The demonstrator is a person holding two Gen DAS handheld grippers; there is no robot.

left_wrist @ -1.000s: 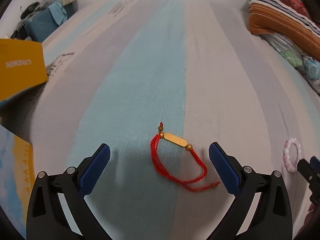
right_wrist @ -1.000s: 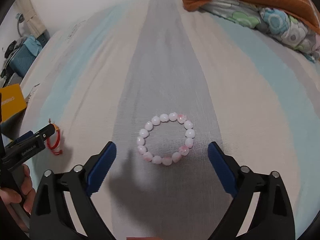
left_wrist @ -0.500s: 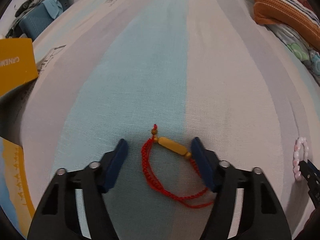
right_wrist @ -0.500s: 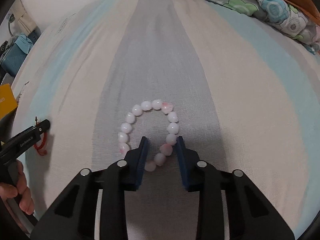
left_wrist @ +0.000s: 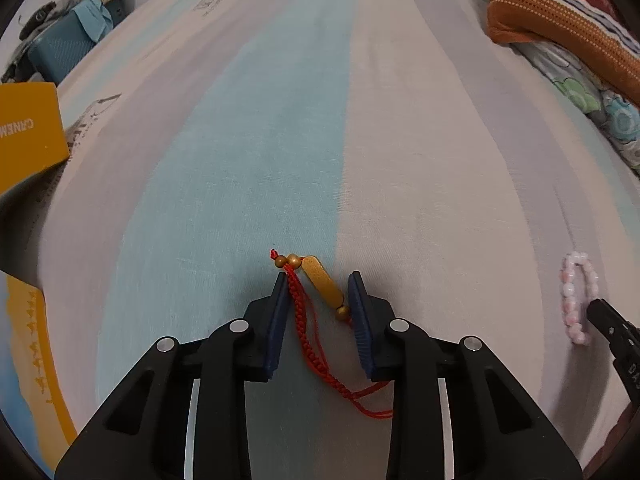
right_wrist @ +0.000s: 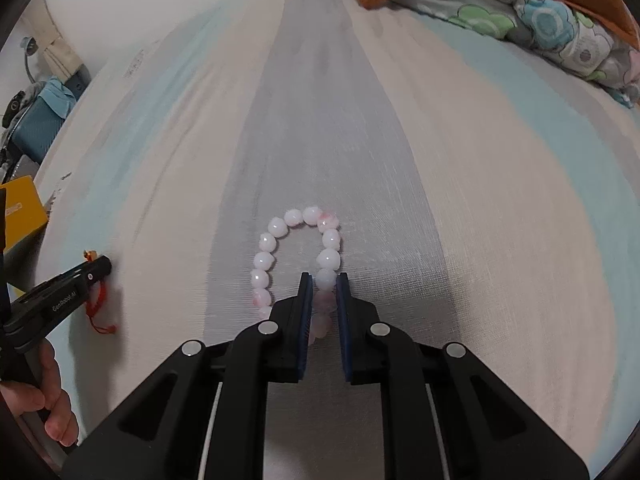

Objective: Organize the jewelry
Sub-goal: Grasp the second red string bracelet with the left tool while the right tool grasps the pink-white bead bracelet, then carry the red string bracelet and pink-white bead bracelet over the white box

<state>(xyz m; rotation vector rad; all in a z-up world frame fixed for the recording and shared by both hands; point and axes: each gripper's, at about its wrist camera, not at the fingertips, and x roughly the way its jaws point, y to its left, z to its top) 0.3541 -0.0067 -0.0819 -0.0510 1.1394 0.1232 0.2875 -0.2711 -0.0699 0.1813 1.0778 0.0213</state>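
Left wrist view: my left gripper (left_wrist: 318, 282) has just been closing around the red braided cord bracelet with a gold tube bead (left_wrist: 320, 286). The jaws stand narrowed, one against the cord, the other against the small end bead. I cannot tell whether they pinch yet. The gold bead's long axis runs slantwise between the tips, and the cord's tail trails back under my right-hand finger.

In the right wrist view, my right gripper (right_wrist: 323, 280) is pressed together on one bead of the pale pink and white beaded bracelet (right_wrist: 298, 254), whose loop lies straight ahead of the tips. Each bracelet lies under its own claw, well apart.

Both rest on a striped blue, beige and grey bedsheet (left_wrist: 260, 140). Folded patterned bedding (left_wrist: 560, 24) lies far ahead to the right, a yellow cardboard box (left_wrist: 28, 132) to the left.
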